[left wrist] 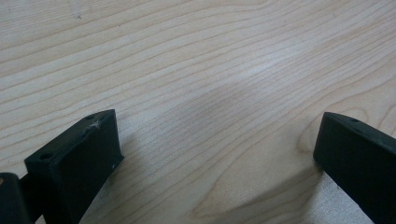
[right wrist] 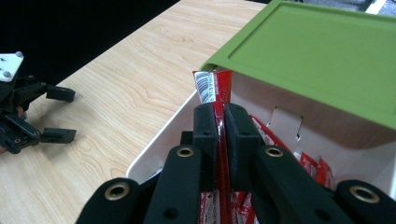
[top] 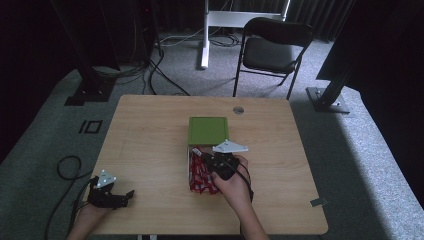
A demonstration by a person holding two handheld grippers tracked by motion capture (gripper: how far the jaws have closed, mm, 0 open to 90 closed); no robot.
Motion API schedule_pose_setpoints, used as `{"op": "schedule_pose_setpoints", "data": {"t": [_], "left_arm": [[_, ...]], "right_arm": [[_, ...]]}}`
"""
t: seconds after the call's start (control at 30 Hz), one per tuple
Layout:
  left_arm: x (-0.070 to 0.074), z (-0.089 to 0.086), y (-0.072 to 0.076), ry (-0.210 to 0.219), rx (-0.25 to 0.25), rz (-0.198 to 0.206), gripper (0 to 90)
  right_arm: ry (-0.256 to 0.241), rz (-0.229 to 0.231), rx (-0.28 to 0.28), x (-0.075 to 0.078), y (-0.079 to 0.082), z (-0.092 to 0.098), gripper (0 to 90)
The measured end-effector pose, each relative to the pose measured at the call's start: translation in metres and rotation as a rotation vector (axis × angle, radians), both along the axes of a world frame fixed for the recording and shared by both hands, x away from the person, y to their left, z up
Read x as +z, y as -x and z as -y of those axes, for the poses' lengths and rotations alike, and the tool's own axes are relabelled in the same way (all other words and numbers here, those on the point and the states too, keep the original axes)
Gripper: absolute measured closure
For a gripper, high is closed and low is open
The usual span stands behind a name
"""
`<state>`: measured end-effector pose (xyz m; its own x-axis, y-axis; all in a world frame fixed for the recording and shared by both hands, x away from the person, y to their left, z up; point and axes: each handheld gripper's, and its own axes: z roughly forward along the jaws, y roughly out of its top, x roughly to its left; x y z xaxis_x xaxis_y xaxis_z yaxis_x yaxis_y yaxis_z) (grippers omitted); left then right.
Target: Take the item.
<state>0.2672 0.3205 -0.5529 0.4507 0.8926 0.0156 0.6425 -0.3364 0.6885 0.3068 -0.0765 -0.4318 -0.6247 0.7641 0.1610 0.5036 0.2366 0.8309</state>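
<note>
Right gripper (right wrist: 220,135): fingers closed tight on a red sachet (right wrist: 217,91), thin, barcode at top, held upright over the box.
Right hand (top: 235,187): comes in from the near edge, wrist bent toward the box.
Box (right wrist: 159,144): white, full of red sachets (top: 200,175), mid-surface.
Lid (top: 207,130): green, flat, at the box's far end.
Left gripper (top: 111,196): near-left corner of surface (top: 150,145), fingers wide apart, empty.
Chair (top: 272,47): black, beyond the far edge.
</note>
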Motion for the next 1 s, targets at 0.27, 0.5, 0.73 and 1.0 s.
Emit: {"op": "schedule_pose_setpoints", "data": {"t": [0.27,0.5,0.73,1.0], "left_arm": [[0.0,0.0,0.0,0.001,0.001,-0.001,1.5],[0.0,0.0,0.0,-0.001,0.0,-0.001,1.4],[0.0,0.0,0.0,-0.001,-0.001,-0.001,1.5],[0.0,0.0,0.0,-0.001,-0.001,-0.001,1.4]], "right_arm": [[-0.015,0.04,-0.017,0.019,-0.003,0.006,83.9],[-0.02,0.074,-0.054,0.033,-0.01,0.018,83.9],[-0.031,0.107,-0.108,0.043,-0.018,0.034,84.0],[-0.027,0.133,-0.182,0.041,-0.026,0.052,83.9]]}}
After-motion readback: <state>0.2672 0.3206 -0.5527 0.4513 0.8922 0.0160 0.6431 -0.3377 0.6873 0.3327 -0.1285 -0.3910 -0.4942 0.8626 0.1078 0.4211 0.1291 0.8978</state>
